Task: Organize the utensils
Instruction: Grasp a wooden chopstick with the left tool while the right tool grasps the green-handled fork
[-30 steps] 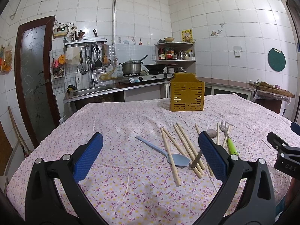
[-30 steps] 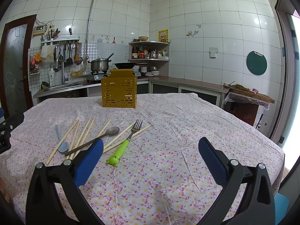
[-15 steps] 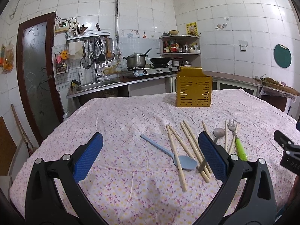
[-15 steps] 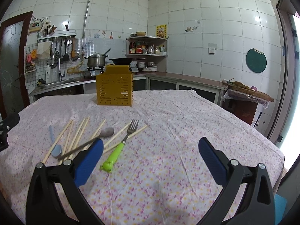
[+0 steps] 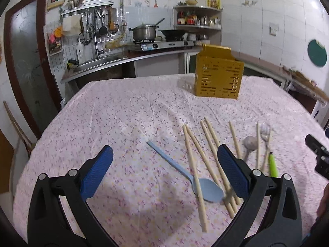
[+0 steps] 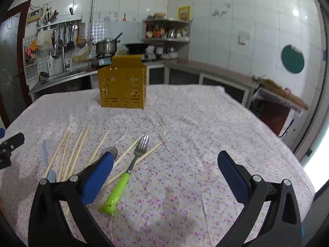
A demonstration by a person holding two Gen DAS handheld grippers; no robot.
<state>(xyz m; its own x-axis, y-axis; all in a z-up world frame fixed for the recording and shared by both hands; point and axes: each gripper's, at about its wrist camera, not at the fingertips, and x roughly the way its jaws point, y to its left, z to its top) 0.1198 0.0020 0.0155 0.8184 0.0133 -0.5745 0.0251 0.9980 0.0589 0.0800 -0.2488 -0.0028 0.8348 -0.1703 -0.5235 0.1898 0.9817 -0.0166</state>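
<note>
A yellow slotted utensil holder [image 5: 219, 78] stands at the far side of the table; it also shows in the right wrist view [image 6: 123, 86]. Several wooden chopsticks [image 5: 193, 164] lie spread on the cloth, with a blue spoon [image 5: 186, 175], a grey-headed spoon [image 5: 249, 144] and a green-handled fork [image 6: 127, 175]. My left gripper [image 5: 164, 170] is open and empty above the blue spoon. My right gripper [image 6: 164, 173] is open and empty, just right of the fork.
The table [image 6: 205, 133] wears a pink flowered cloth. Behind it are a sink counter [image 5: 98, 61] and a stove with a pot [image 5: 145, 33]. A side counter [image 6: 277, 94] runs along the right wall.
Both grippers have moved forward and tilted down toward the utensils, which now look larger and closer. Both stay open.
</note>
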